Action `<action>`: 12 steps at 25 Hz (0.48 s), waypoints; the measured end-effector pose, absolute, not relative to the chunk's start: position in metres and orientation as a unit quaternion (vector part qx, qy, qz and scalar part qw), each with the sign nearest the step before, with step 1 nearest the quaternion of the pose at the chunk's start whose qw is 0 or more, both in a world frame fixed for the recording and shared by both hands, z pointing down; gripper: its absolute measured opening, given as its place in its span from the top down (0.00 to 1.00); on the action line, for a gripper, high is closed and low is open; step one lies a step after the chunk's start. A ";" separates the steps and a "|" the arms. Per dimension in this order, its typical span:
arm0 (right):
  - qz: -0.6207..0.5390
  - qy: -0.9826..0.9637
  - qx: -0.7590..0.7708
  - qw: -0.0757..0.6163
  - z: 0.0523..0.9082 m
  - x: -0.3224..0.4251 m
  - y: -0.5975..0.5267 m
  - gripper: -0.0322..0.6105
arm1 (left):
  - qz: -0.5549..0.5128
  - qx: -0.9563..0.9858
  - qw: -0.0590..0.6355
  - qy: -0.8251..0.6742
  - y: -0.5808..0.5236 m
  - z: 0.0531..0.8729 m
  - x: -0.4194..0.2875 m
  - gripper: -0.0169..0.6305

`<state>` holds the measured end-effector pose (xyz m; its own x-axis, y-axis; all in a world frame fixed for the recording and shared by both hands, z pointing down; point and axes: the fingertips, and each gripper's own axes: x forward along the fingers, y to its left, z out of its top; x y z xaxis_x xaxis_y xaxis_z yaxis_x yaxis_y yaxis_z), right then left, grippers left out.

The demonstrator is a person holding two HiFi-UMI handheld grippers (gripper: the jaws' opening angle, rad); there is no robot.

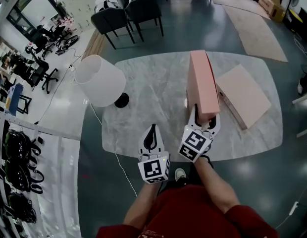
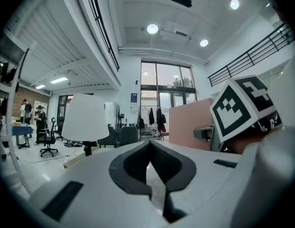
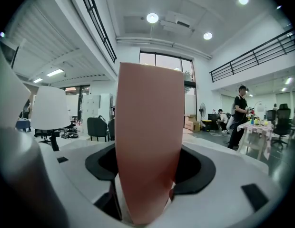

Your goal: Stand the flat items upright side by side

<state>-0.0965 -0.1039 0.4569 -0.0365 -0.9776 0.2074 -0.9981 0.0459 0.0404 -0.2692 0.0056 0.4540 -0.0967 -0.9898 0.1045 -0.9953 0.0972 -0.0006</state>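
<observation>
My right tool (image 1: 204,118) is clamped on the near end of the first pink box (image 1: 200,81), which stands on edge mid-table (image 1: 148,88). My left tool (image 1: 152,133) is closed and empty. The second box (image 1: 245,95) lies flat just right of it, maybe touching. Next I'd let go gently, then tip that one up alongside.

Smooth worktop (image 1: 153,93) with a pale, grey-veined stone look and soft sheen, upright box (image 1: 202,86) and flat box (image 1: 242,97) in matt salmon-pink card, lampshade (image 1: 99,79) matt white — floor (image 1: 193,29) dark, glossy, mirroring lights.
</observation>
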 end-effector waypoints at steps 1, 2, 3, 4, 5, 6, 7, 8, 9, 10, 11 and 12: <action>0.059 -0.716 0.690 0.090 0.457 -0.098 -0.104 0.47 | 0.034 0.669 0.039 -0.741 0.006 0.454 -0.270 0.96; 0.059 -0.716 0.690 0.091 0.457 -0.099 -0.103 0.47 | 0.034 0.668 0.039 -0.742 0.007 0.454 -0.270 0.96; 0.058 -0.717 0.689 0.092 0.457 -0.100 -0.103 0.47 | 0.033 0.667 0.039 -0.743 0.008 0.455 -0.271 0.96; 0.058 -0.718 0.687 0.093 0.458 -0.101 -0.102 0.47 | 0.033 0.667 0.039 -0.744 0.008 0.455 -0.272 0.96; 0.058 -0.721 0.685 0.093 0.458 -0.102 -0.102 0.46 | 0.033 0.666 0.039 -0.744 0.009 0.455 -0.273 0.96; 0.058 -0.724 0.681 0.094 0.459 -0.103 -0.102 0.46 | 0.032 0.666 0.040 -0.744 0.010 0.456 -0.274 0.96; 0.058 -0.728 0.677 0.094 0.459 -0.104 -0.102 0.45 | 0.032 0.665 0.041 -0.745 0.010 0.457 -0.275 0.96; 0.058 -0.733 0.672 0.094 0.459 -0.105 -0.103 0.44 | 0.032 0.665 0.041 -0.745 0.010 0.457 -0.275 0.96; 0.059 -0.738 0.666 0.094 0.459 -0.106 -0.103 0.44 | 0.031 0.664 0.042 -0.746 0.010 0.458 -0.274 0.96; 0.059 -0.743 0.660 0.093 0.458 -0.107 -0.103 0.44 | 0.031 0.664 0.042 -0.746 0.010 0.457 -0.274 0.96; 0.059 -0.748 0.654 0.093 0.457 -0.108 -0.103 0.43 | 0.030 0.664 0.042 -0.746 0.010 0.457 -0.274 0.96; 0.058 -0.753 0.649 0.093 0.456 -0.109 -0.101 0.43 | 0.030 0.664 0.043 -0.746 0.010 0.456 -0.273 0.96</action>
